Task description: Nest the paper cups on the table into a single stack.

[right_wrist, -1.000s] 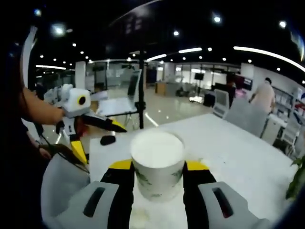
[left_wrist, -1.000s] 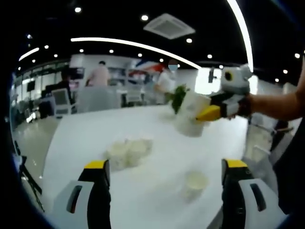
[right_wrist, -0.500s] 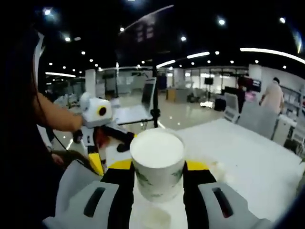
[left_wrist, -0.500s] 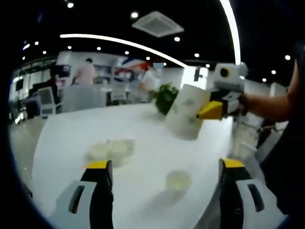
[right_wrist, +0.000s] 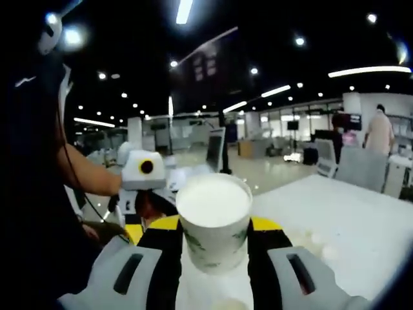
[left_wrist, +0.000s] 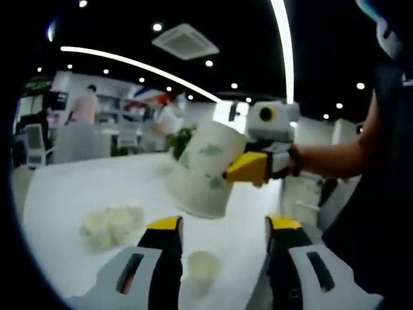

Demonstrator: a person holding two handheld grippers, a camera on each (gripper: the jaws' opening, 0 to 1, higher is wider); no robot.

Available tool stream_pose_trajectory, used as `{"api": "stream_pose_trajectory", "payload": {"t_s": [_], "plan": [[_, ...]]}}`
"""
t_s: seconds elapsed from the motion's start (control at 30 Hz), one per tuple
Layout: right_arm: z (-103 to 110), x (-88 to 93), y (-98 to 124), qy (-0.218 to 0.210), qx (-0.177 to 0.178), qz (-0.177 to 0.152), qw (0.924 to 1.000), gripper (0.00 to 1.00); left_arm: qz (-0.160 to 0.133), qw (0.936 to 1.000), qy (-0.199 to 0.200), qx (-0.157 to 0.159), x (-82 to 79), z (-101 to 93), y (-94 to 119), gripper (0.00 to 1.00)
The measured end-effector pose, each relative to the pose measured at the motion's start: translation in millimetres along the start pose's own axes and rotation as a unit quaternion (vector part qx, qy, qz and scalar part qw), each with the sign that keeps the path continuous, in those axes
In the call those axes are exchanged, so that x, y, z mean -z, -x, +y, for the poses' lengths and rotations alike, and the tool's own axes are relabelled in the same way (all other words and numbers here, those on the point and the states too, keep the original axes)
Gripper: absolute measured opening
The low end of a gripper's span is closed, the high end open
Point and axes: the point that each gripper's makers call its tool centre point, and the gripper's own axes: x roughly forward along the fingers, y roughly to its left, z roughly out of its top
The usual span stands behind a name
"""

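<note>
Above the white table (left_wrist: 58,194), held in the air: a paper cup with a green print (left_wrist: 201,169), clamped by its sides in the right gripper (left_wrist: 240,169), tilted, base toward the table. Seen in the right gripper view, the same cup (right_wrist: 213,219) upright between the yellow-tipped jaws of the right gripper (right_wrist: 213,242), jaws closed tight on its wall, mouth facing the camera. Below it in the left gripper view, the left gripper (left_wrist: 223,240), jaws parted and holding nothing. Between those jaws, standing on the table near its near edge, a single open cup (left_wrist: 202,263), mouth up. Farther toward the table's left side, a small cluster of white cups (left_wrist: 111,223), blurred, count unclear. Across in the right gripper view, the left gripper (right_wrist: 143,187) again, carried by a person's bare forearm (right_wrist: 87,175). Behind the table, an open office hall with ceiling lights and people standing in the distance (left_wrist: 82,110).
</note>
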Motion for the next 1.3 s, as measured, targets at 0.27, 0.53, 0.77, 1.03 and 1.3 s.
{"api": "stream_pose_trajectory", "payload": {"t_s": [0.27, 0.53, 0.77, 1.03, 1.3], "plan": [[8, 2.8, 6, -0.008, -0.025, 0.013, 0.9996, 0.37, 0.018, 0.9993, -0.008, 0.031, -9.4, -0.9, 10, 0.37], [18, -0.2, 5, -0.019, -0.053, 0.013, 0.9983, 0.37, 0.016, 0.9976, 0.005, 0.067, -24.8, -5.2, 16, 0.14], [22, -1.3, 5, -0.012, -0.062, 0.019, 0.9978, 0.35, 0.038, 0.993, -0.005, 0.112, -37.4, -15.7, 21, 0.02], [20, -4.9, 8, -0.01, -0.058, 0.025, 0.9979, 0.35, 0.057, 0.9885, -0.033, 0.136, -45.8, -23.4, 19, 0.0], [16, -18.3, 10, -0.017, -0.045, 0.003, 0.9988, 0.5, 0.093, 0.9859, -0.042, 0.133, -33.9, -16.8, 22, 0.0]]}}
